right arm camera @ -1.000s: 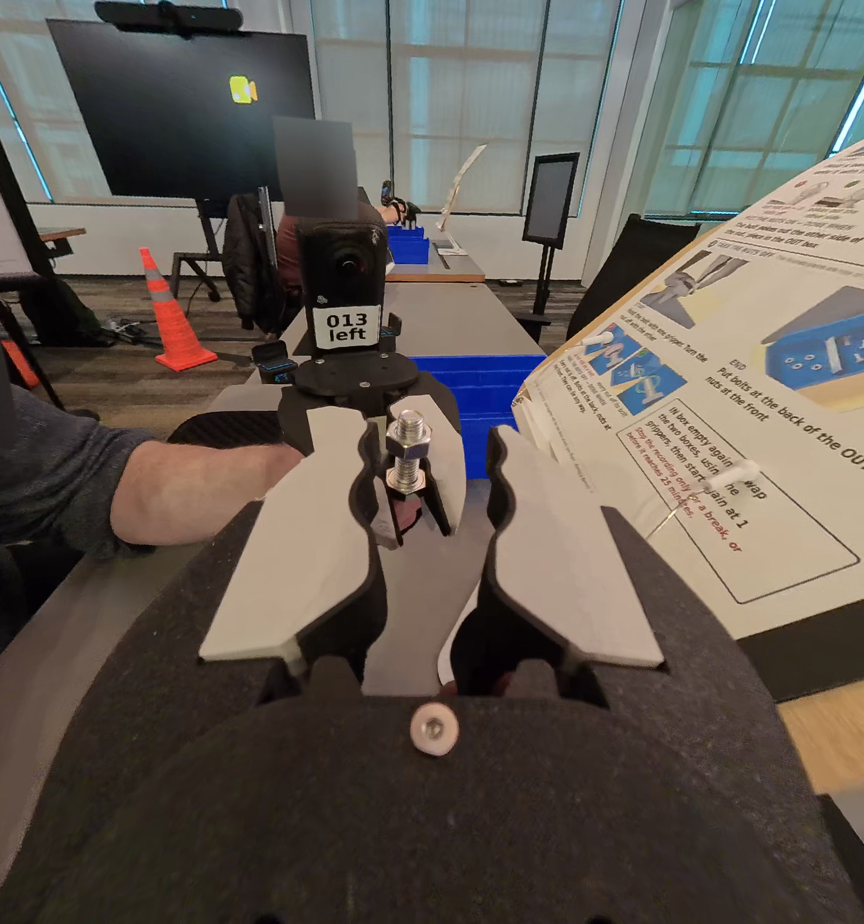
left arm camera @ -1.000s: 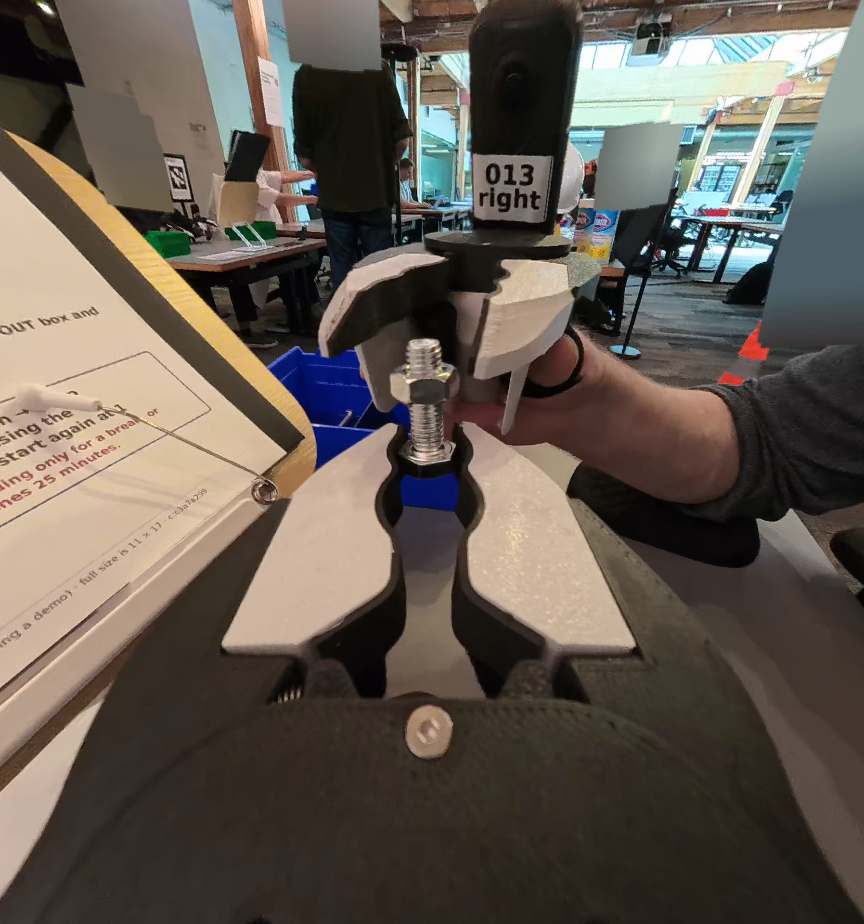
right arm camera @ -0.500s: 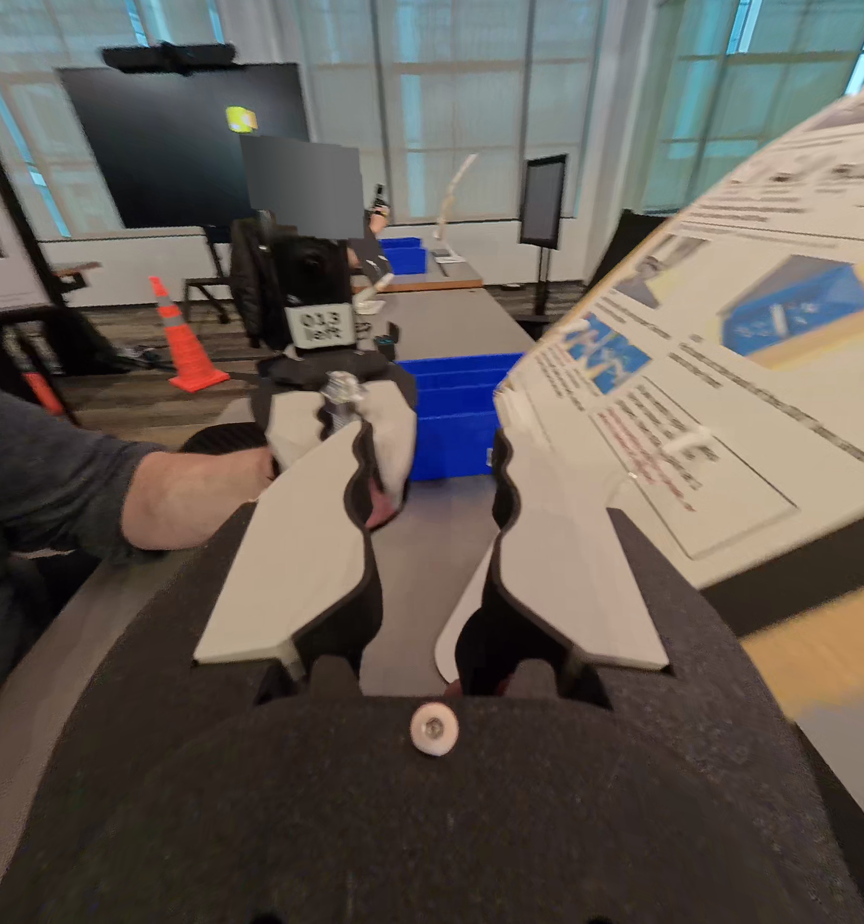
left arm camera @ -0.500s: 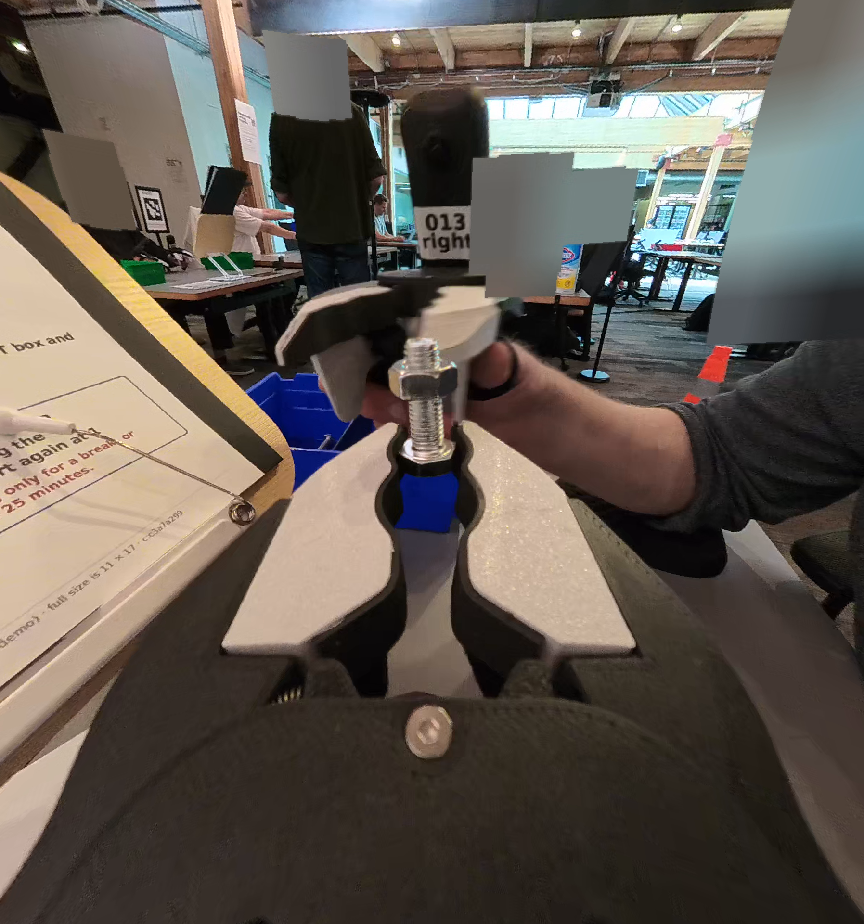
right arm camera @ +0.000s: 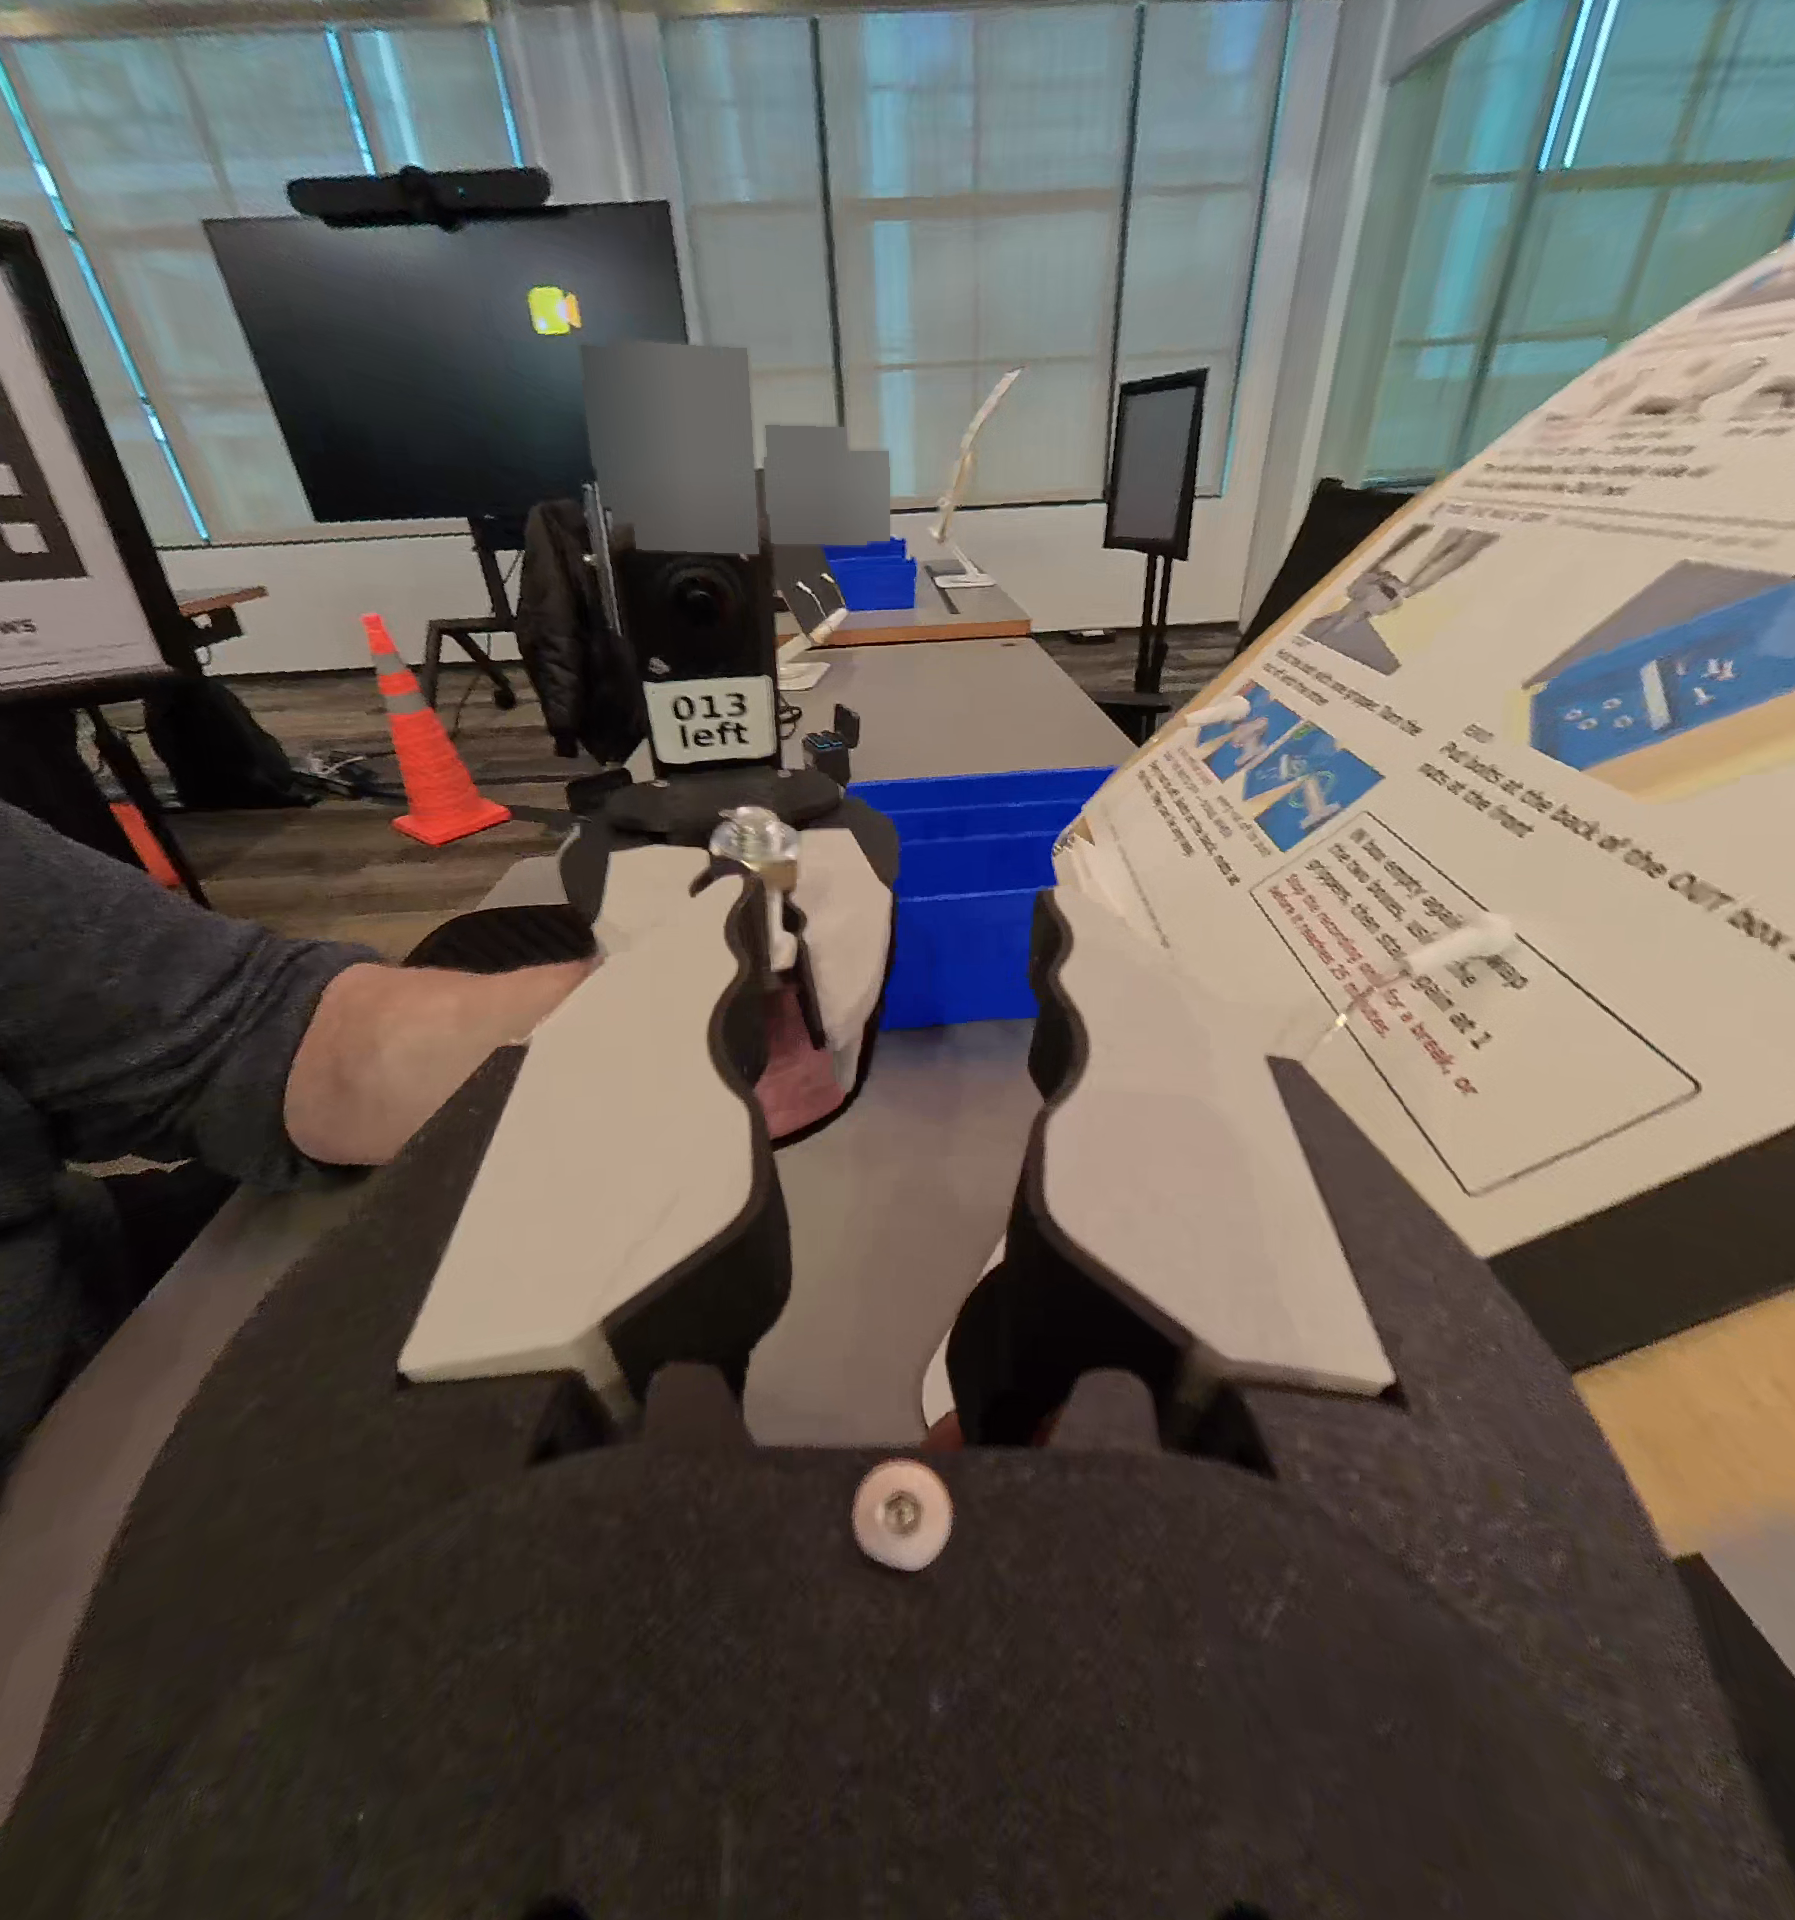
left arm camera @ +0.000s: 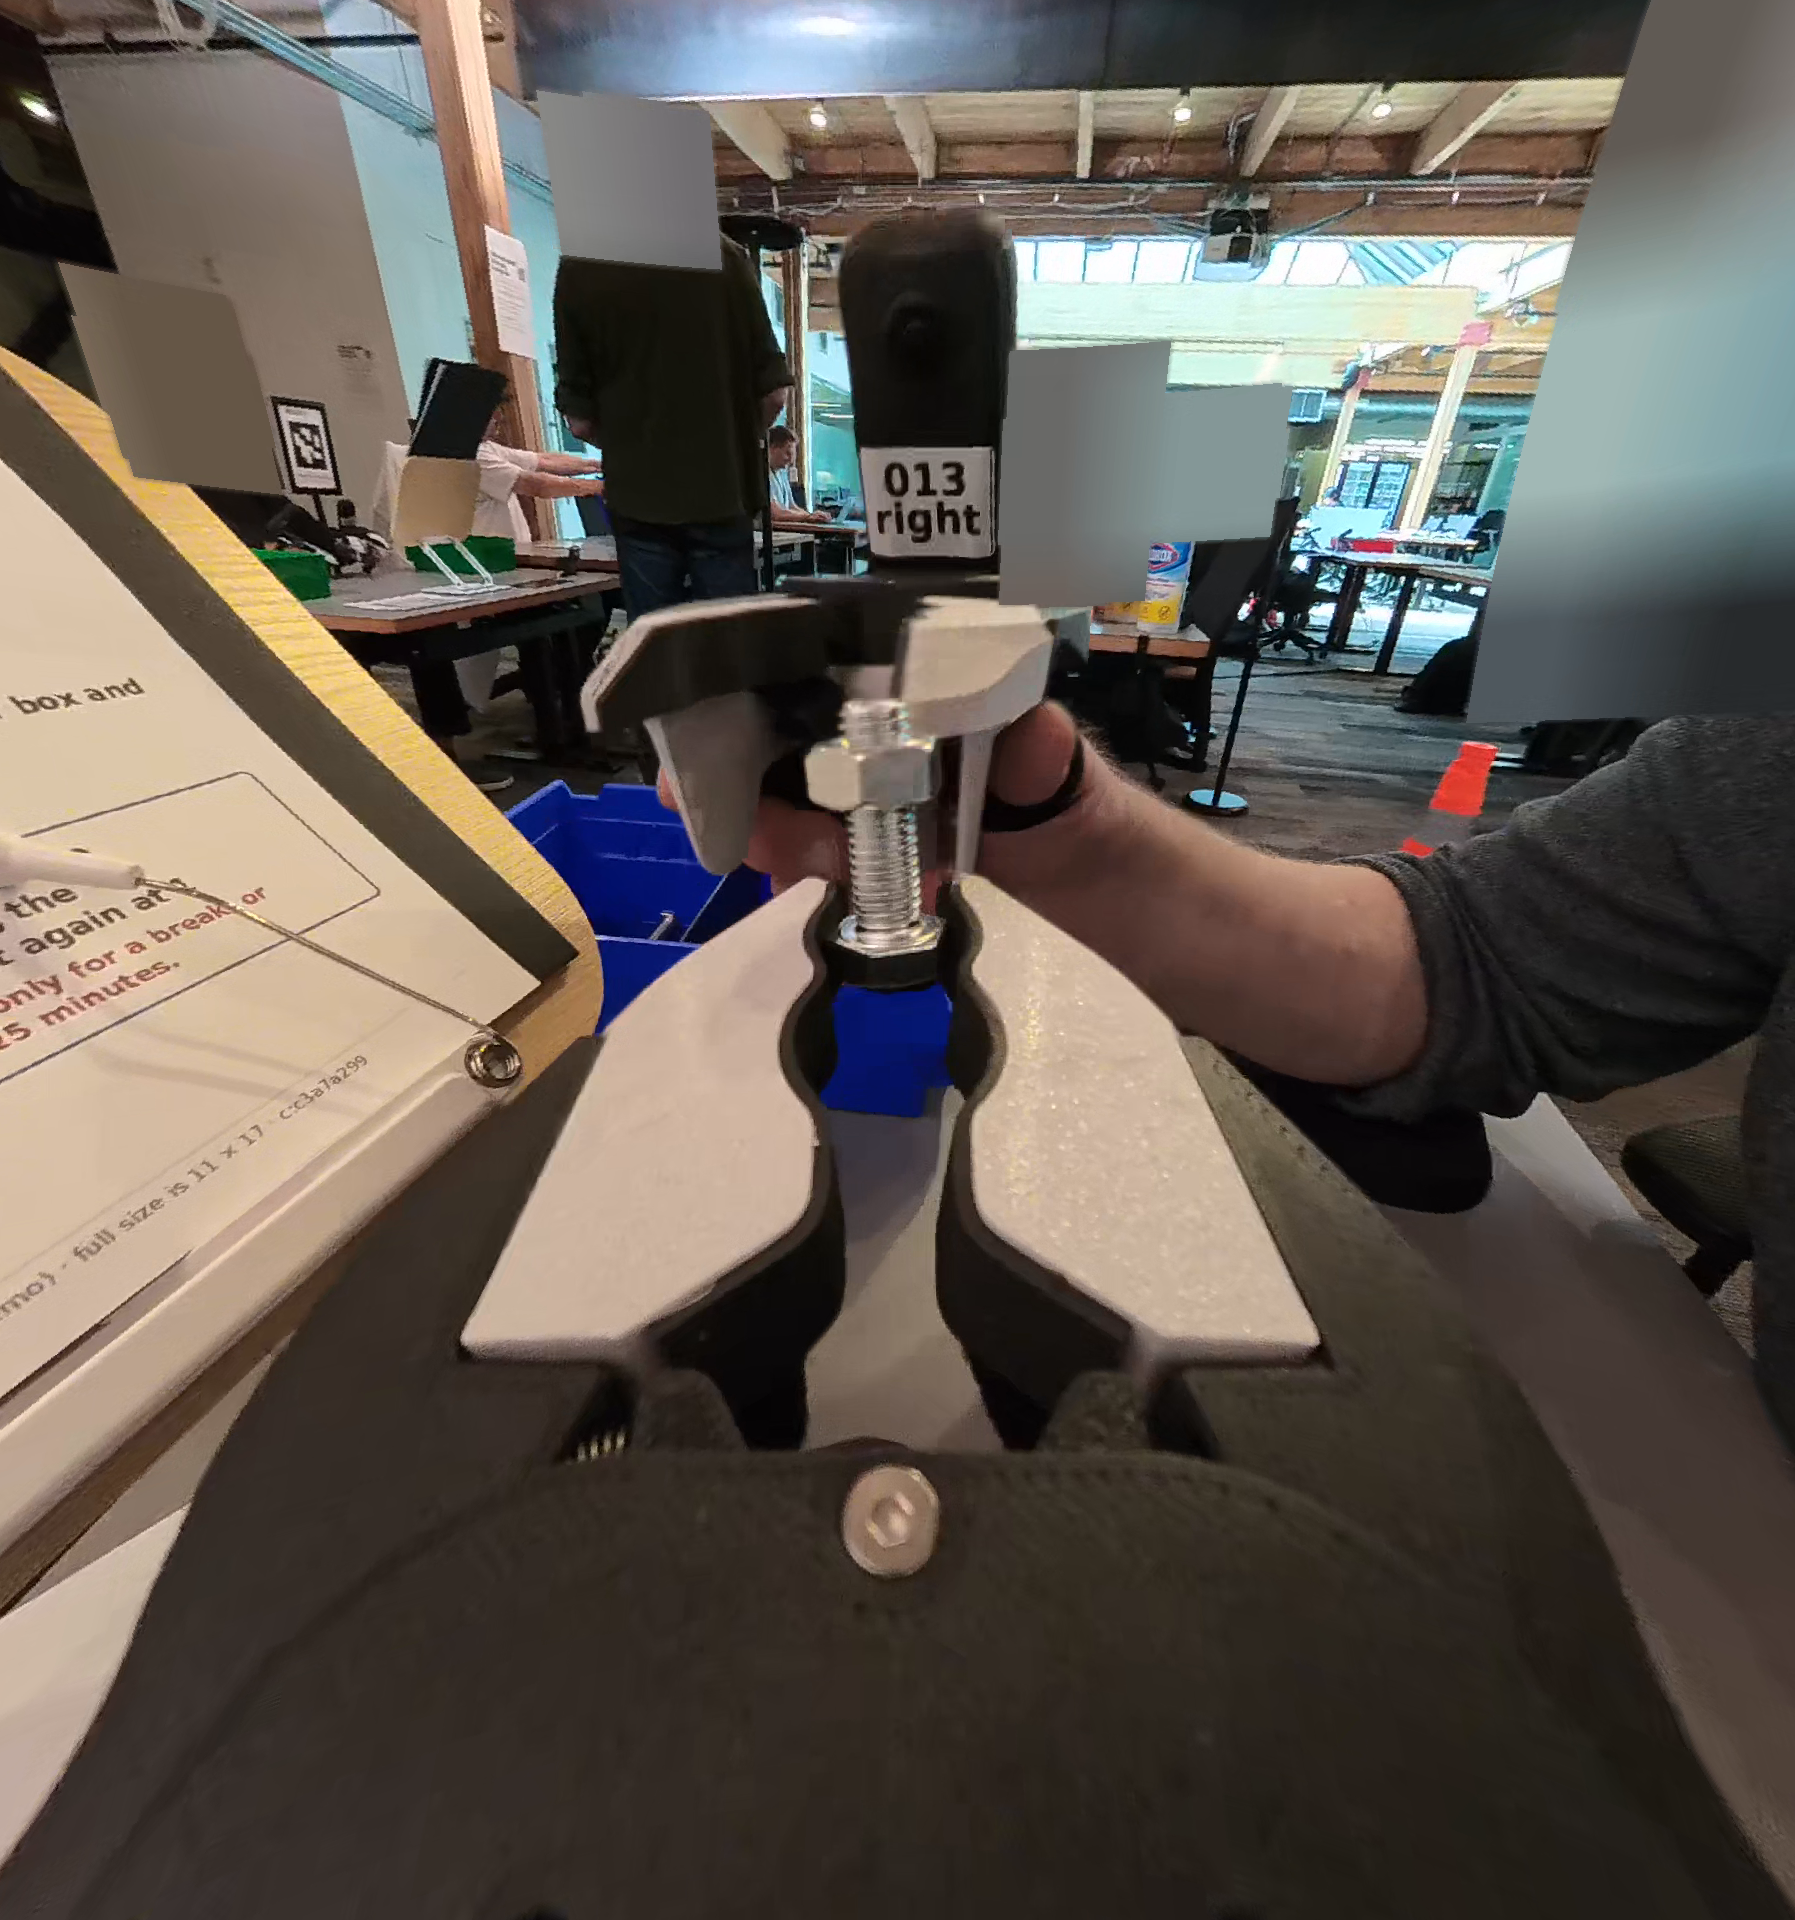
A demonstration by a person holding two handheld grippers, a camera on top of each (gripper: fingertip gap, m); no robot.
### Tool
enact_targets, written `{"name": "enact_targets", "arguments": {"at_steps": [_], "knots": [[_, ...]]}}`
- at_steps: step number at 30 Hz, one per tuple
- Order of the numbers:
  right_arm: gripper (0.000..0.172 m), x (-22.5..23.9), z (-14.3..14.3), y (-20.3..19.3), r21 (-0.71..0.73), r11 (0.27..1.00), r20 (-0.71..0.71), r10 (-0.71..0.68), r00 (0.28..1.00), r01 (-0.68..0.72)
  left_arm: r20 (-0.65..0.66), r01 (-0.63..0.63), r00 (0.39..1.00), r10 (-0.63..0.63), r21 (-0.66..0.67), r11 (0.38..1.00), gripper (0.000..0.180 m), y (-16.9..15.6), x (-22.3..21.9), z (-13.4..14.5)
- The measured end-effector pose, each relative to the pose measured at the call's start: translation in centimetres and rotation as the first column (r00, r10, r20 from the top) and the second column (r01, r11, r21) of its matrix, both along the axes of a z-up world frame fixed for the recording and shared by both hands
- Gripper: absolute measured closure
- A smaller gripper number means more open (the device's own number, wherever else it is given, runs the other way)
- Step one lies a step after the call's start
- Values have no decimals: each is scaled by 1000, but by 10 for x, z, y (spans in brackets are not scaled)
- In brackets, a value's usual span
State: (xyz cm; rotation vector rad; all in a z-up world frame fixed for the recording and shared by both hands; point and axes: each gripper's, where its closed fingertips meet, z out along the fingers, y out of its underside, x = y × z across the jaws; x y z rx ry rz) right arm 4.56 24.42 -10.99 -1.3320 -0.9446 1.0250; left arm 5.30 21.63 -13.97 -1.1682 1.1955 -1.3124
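The left gripper (left arm camera: pixel 882 951), seen in the left wrist view, has its 2 white-faced, black-padded fingers (left arm camera: pixel 685 1101) clamped on the head of a shiny silver threaded steel bolt (left arm camera: pixel 880 831). The bolt stands upright from the fingertips, its head seated in the notch between the pads and its shank rising straight above them. A silver hexagonal nut (left arm camera: pixel 870 771) sits near the top of the thread, with only a short stub of thread above it. Just beyond the bolt, the right gripper (left arm camera: pixel 831 790) faces the camera with its fingers spread to either side of the nut; the finger on the right of the picture lies close against the nut, the one on the left stands clear of it. A person's hand (left arm camera: pixel 1069 821) holds that gripper, with a dark grey sleeve (left arm camera: pixel 1620 914) behind. To the left leans a white printed instruction sheet on a wooden board (left arm camera: pixel 249 644). Behind the fingertips, on the grey table (left arm camera: pixel 1558 1174), sits a blue plastic bin (left arm camera: pixel 644 862).

In the right wrist view, the right gripper (right arm camera: pixel 888 935) is apart, with nothing between its 2 fingers (right arm camera: pixel 623 1122) but the table (right arm camera: pixel 872 1226) and the blue bin (right arm camera: pixel 966 894) beyond. The left gripper (right arm camera: pixel 768 914) shows farther off, to the left of the gap, holding the bolt (right arm camera: pixel 768 904) upright with the nut (right arm camera: pixel 758 840) at its top; the bolt rises just beyond the tip of the near left finger. The instruction sheet (right arm camera: pixel 1558 831) fills the right side. An orange traffic cone (right arm camera: pixel 425 748) stands far left on the floor.
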Motion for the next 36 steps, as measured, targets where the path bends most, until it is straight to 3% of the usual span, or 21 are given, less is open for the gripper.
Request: {"name": "enact_targets", "arguments": {"at_steps": [6,10,11,12,17,25,26,27,36], "knots": [[122,-19,-4,-10,31,999,34,21,999,-22,-11,14,1000,-14,2,1000,163,-5,7,-5],[114,-5,-7,2,-19,1000,2,13,1000,-13,8,-3,1000,3,2,1000,163,-3,3,1],[132,3,-11,11,-30,999,7,-35,999,36,30,12,999,-12,11,1000,164,-5,0,4],[128,10,-14,18,-32,997,9,-72,997,72,35,17,999,-18,6,1000,163,-5,-2,5],[119,-9,-4,-8,26,998,9,49,999,-50,18,5,1000,-4,-13,1000,163,0,2,-3],[116,-8,-7,-2,-3,1000,-10,29,1000,-29,33,12,999,-12,0,1000,164,-5,3,0],[128,-1,-10,5,-4,1000,1,-5,1000,5,51,28,998,-29,5,1000,164,-7,0,4],[128,5,-13,12,-4,999,15,-42,999,42,53,22,998,-22,10,1000,164,-6,-2,5],[122,-22,-7,-16,29,997,20,71,997,-71,12,35,999,-35,7,999,163,-9,9,-8]]}}
